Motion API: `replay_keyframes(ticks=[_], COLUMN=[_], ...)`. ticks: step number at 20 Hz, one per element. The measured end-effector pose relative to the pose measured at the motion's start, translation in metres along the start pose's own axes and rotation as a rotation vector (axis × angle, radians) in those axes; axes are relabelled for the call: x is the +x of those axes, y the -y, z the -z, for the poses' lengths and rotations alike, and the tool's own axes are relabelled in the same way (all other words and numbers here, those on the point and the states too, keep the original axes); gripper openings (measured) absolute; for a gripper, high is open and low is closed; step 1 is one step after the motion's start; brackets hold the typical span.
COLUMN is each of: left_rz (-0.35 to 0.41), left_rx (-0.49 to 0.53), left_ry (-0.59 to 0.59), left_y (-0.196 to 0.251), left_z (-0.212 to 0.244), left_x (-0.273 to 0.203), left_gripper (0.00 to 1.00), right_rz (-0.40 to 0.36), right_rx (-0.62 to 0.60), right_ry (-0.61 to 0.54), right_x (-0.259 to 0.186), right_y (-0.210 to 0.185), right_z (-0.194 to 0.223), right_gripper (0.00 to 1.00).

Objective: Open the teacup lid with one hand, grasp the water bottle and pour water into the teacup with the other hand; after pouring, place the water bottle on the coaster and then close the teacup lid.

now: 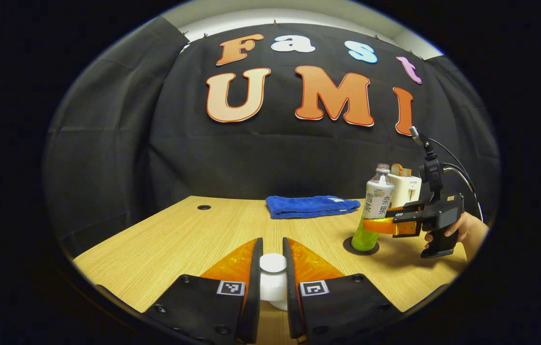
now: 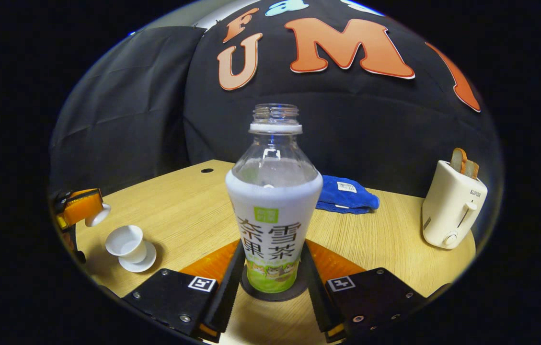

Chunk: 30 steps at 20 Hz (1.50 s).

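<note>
Table (image 2: 385, 239): held everything; toaster (image 2: 452, 206) and blue cloth (image 2: 347, 194) stood apart from the work.
Bottle (image 2: 272, 225): uncapped, upright on the coaster (image 2: 299, 290); probably light, thin-walled, slick at the label, so best gripped low on the body.
Right gripper (image 2: 272, 282): fingers flanked the bottle's base; whether they pressed it, I cannot tell.
Cup (image 2: 126, 242): open on its saucer, likely brittle.
Lid (image 1: 272, 278): pinched by the left gripper (image 1: 272, 268), likely fragile.

Left gripper (image 1: 272, 275) fingers closed; right gripper (image 2: 270, 282) fingers slightly parted.
</note>
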<state>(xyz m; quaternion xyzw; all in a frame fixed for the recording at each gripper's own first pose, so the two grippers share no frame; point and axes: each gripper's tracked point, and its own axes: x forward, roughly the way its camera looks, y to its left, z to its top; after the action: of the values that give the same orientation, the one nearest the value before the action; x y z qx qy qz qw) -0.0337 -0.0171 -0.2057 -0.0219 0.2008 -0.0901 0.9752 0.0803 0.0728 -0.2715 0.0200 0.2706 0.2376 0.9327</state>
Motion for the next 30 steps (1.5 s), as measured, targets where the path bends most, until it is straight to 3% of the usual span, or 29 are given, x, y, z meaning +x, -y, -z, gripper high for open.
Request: replay_keyframes(ticks=[4,6,11,17,24,28,30], left_rz=[0.027,0.029,0.049,0.025,0.001,0.017,0.019], left_rx=[-0.046,-0.043,-0.016,0.047,0.112,0.117,0.112], left_ry=[-0.038,-0.055,-0.07,-0.085,-0.13,-0.125,-0.088], left_y=[0.01,0.014,0.026,0.029,0.029,0.033,0.035], left_z=[0.02,0.026,0.035,0.047,0.054,0.05,0.039], left_x=[0.014,0.019,0.027,0.03,0.027,0.022,0.017], left_gripper=[0.28,0.24,0.28,0.25,0.32,0.63,0.73], right_rz=[-0.001,-0.001,0.015,0.031,0.048,0.089,0.124], right_rx=[0.006,0.013,0.011,0.023,0.021,0.044,0.039], right_ry=[0.014,0.029,0.041,0.073,0.115,0.162,0.187], right_x=[-0.003,-0.007,-0.018,-0.048,-0.089,-0.11,-0.119], right_y=[-0.001,0.0,0.006,0.009,0.012,0.015,0.02], right_z=[0.0,-0.001,0.003,0.013,0.014,0.013,0.012], right_gripper=[0.72,0.76,0.9,0.95,0.95,0.96,0.96])
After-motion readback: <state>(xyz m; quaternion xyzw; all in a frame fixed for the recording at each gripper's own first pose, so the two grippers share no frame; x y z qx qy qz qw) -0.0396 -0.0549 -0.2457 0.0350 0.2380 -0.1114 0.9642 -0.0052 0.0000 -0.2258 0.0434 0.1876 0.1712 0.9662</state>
